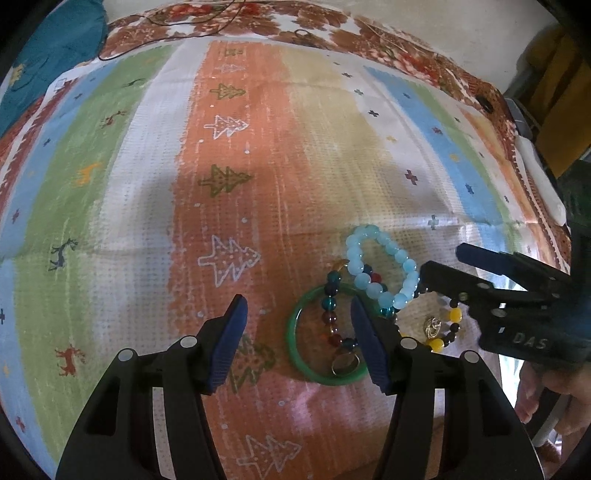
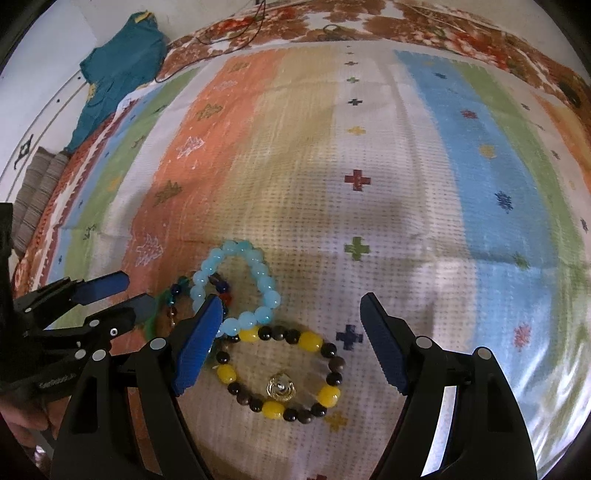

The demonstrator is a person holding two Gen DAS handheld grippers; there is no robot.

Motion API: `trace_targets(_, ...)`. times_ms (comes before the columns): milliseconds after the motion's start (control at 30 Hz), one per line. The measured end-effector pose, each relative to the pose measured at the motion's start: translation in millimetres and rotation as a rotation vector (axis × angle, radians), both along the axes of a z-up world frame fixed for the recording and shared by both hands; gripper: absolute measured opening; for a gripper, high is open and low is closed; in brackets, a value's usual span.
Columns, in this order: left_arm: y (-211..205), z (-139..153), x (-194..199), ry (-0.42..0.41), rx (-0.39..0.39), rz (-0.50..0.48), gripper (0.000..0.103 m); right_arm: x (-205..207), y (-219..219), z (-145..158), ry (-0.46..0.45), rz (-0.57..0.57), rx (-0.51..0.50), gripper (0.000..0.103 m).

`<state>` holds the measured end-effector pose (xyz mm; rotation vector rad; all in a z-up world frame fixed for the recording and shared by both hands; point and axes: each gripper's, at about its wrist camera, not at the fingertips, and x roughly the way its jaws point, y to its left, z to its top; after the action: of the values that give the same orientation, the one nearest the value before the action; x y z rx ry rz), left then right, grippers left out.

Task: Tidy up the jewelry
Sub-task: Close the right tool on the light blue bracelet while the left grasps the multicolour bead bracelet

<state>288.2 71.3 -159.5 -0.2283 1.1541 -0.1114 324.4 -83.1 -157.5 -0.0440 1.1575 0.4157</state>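
Observation:
A heap of jewelry lies on the striped cloth (image 1: 258,147). A green bangle (image 1: 295,343) holds a gold ring (image 1: 345,363) and a multicoloured bead bracelet (image 1: 332,299). A pale blue bead bracelet (image 1: 384,266) (image 2: 236,280) overlaps them. A yellow-and-black bead bracelet (image 2: 280,369) with a gold ring (image 2: 281,386) inside lies to the right. My left gripper (image 1: 295,314) is open, its right finger over the bangle's right side. My right gripper (image 2: 291,310) (image 1: 443,266) is open above the yellow-and-black bracelet.
A teal garment (image 2: 118,70) lies at the far left on a floral bedspread (image 2: 424,26) under the cloth. A dark cord (image 1: 184,33) runs along the far edge. A white object (image 1: 543,177) lies at the right edge.

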Motion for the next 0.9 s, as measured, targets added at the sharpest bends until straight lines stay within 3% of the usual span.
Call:
trace_targets(67,-2.3,-1.8,0.8,0.004,0.000,-0.011,0.056,3.3,1.1,-4.6,0.010,-0.003,-0.004,0.074)
trace_targets(133,-6.0,-4.5,1.2,0.007,0.011,-0.025,0.055,6.6,0.5,-8.3,0.023,-0.009,-0.007,0.064)
trace_targets(333,-3.7,-13.7,3.0,0.021,0.024,-0.021,0.047,9.4,0.5,-13.1,0.024,-0.002,-0.022,0.061)
trace_targets(533,-13.8,-13.1,1.6,-0.009,0.067,-0.066,0.037,12.3,4.8,-16.1,0.012,0.012,-0.039,0.047)
trace_targets(633,-23.5,-13.9,1.8,-0.017,0.167,-0.092,0.032,12.9,5.9,-16.4,0.008,0.027,-0.040,0.033)
trace_targets(733,-27.0,-15.7,3.1,-0.016,0.162,-0.105,0.019,11.6,7.5,-17.1,0.009,0.044,-0.033,0.022)
trace_targets(900,-24.5,-12.5,3.2,-0.025,0.178,-0.097,0.011,8.5,15.6,-16.1,-0.012,0.074,-0.046,0.012)
